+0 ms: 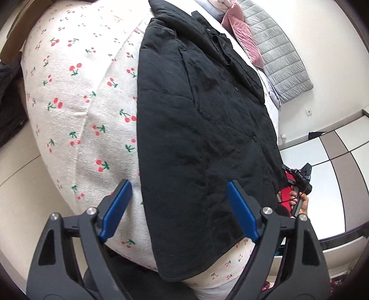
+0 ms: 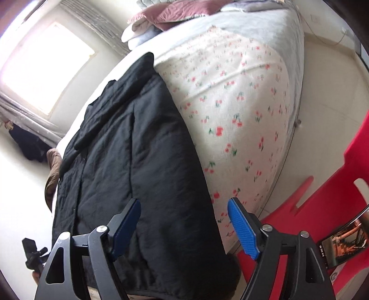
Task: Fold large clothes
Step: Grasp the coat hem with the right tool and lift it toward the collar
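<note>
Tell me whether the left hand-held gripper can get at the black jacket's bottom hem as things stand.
Probably yes: the left hand-held gripper is open just above the black jacket, and nothing lies over the hem.

Bare cherry-print sheet (image 1: 76, 110) beside black coat (image 1: 203, 129), pillows (image 2: 166, 16) crowd bed head, red chair (image 2: 327, 207) alongside.

Black quilted jacket (image 1: 198, 120) (image 2: 129, 166), button front, collar at far end, lies flat lengthwise on cherry-print bed cover (image 1: 76, 92) (image 2: 235, 110). One side w/ sleeve folded in over the body, straight long edge. Hem at near bed edge, slightly overhanging. Fabric lightly wrinkled.
</note>
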### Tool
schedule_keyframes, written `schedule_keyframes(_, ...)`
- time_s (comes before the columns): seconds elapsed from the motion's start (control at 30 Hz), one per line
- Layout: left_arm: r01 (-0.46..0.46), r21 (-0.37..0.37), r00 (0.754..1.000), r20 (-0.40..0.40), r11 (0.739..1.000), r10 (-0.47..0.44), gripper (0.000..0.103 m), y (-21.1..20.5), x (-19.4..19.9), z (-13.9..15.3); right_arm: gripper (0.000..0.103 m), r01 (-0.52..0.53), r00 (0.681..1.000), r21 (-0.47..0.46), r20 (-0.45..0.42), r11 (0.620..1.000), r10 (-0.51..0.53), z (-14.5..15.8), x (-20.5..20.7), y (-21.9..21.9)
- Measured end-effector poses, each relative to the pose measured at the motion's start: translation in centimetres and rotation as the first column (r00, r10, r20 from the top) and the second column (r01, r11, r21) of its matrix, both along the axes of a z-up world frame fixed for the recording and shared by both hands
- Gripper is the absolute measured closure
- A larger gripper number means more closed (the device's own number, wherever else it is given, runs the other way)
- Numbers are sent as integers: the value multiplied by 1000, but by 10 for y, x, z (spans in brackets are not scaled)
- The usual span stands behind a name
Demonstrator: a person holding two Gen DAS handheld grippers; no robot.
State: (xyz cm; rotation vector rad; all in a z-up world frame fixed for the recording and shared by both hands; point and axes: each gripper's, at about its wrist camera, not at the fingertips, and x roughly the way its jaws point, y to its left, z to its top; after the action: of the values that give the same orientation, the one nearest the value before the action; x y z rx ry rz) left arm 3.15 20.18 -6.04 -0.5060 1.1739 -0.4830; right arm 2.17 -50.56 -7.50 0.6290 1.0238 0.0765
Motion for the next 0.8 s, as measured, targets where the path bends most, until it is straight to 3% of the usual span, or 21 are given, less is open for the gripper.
schedule_keyframes(0.03,13,-3,1000,10,1000,-13,19,-2,-2,0,43,-14,1000,31,-5,999,15,-7,0,3)
schedule_keyframes(0.13,60,-48,998,7,997,-60,19,-11,-10,-1,44,-9,1000,22,18,1000,9,-14,-8,9)
schedule_keyframes(0.3,138,-35,990,1,990,-138,19,-29,-23,2,46,-13,999,66,48,998,9,-16,-22,13)
schedule_keyframes(0.37,150,-21,989,0,988,-150,23,-36,-25,4,56,-33,998,52,56,998,30,-13,-26,21)
schedule_keyframes(0.43,145,7,989,-4,989,-145,41,-41,-25,5,69,-50,997,23,66,998,49,-7,-29,29)
schedule_keyframes(0.47,144,11,990,-5,989,-144,47,-42,-25,6,83,-64,995,23,77,998,62,-4,-30,33)
schedule_keyframes(0.53,135,-11,991,-8,991,-135,73,-43,-25,7,89,-72,992,25,104,997,69,4,-33,39)
schedule_keyframes(0.63,102,-53,995,-2,993,-102,83,-43,-21,13,92,-73,986,44,151,996,65,17,-36,45)
schedule_keyframes(0.8,79,-102,991,113,992,-67,88,-42,-21,50,94,-78,962,71,268,994,57,53,-37,56)
